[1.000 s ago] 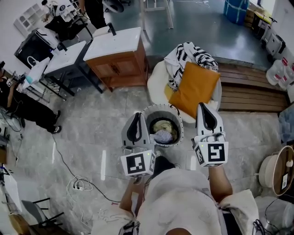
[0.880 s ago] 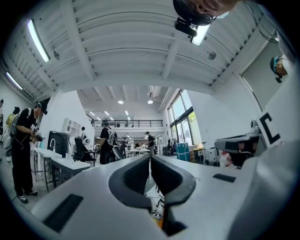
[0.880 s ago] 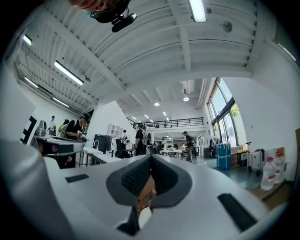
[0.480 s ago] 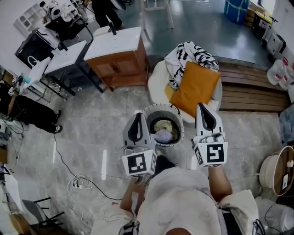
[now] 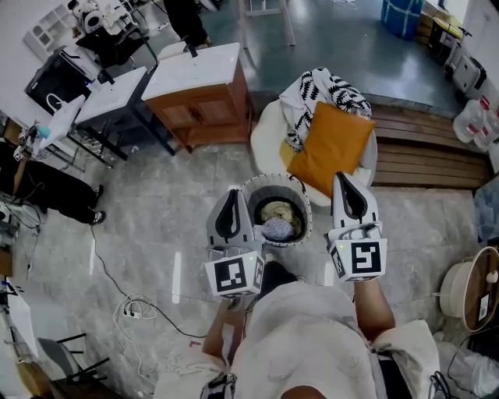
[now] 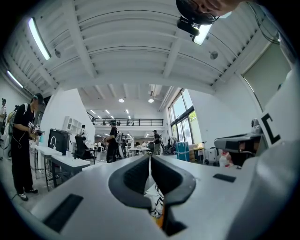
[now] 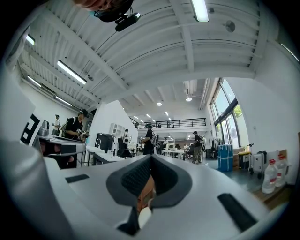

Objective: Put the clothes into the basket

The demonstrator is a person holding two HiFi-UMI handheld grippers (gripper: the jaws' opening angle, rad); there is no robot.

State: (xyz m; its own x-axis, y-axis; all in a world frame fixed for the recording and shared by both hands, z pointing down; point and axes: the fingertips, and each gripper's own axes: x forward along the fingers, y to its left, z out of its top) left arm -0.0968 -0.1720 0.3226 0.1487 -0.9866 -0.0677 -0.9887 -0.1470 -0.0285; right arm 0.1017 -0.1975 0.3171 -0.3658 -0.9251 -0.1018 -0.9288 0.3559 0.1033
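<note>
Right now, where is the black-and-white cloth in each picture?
Head view: black-and-white cloth on the white chair, above the orange cushion.
Left gripper view: a sliver low in the middle, past the jaws.
Right gripper view: not in it.
Shared landmark: the blue bin.

No word, brand or number is legible to me in any view. The only print I see is black-and-white square marker patterns on the left gripper and the right gripper, and they form no readable characters.
</note>
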